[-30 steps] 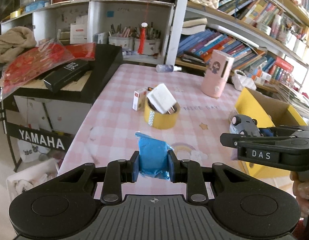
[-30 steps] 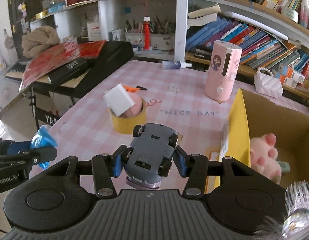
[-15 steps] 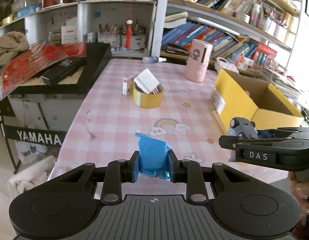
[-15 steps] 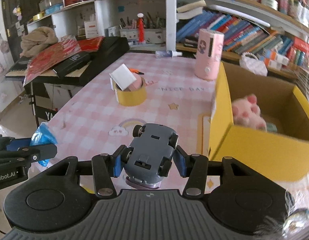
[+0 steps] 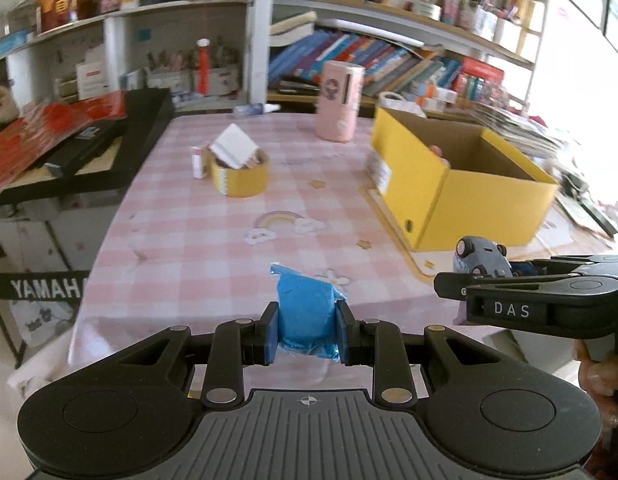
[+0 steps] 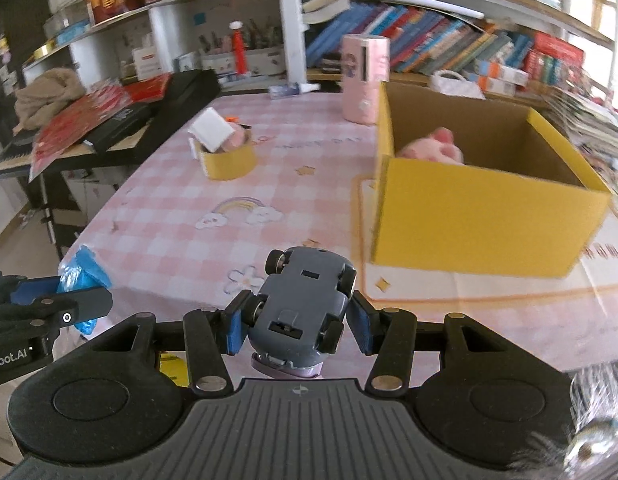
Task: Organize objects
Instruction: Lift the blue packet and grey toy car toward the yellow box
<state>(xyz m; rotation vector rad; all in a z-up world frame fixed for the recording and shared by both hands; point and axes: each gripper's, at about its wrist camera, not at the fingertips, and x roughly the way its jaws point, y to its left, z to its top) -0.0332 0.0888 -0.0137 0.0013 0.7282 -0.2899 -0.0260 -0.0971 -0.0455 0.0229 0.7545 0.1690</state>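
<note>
My left gripper (image 5: 307,330) is shut on a blue plastic packet (image 5: 305,312) and holds it above the table's near edge. It shows at the left of the right wrist view (image 6: 81,276). My right gripper (image 6: 299,322) is shut on a grey toy car (image 6: 305,300), underside up; the car also shows in the left wrist view (image 5: 483,258). An open yellow box (image 6: 481,220) stands at the right of the table with a pink plush toy (image 6: 437,148) inside. Both grippers are in front of it, apart from it.
A pink checked tablecloth (image 5: 213,236) covers the table. A yellow tape roll (image 5: 239,176) holds a white charger (image 5: 233,148). A pink cylinder (image 5: 341,100) stands at the back. A black keyboard with red papers (image 5: 69,140) lies left. Bookshelves (image 5: 389,52) stand behind.
Both grippers have pulled back toward the table's near edge with their objects still held. The table and yellow box now look farther away and more fully in view.
</note>
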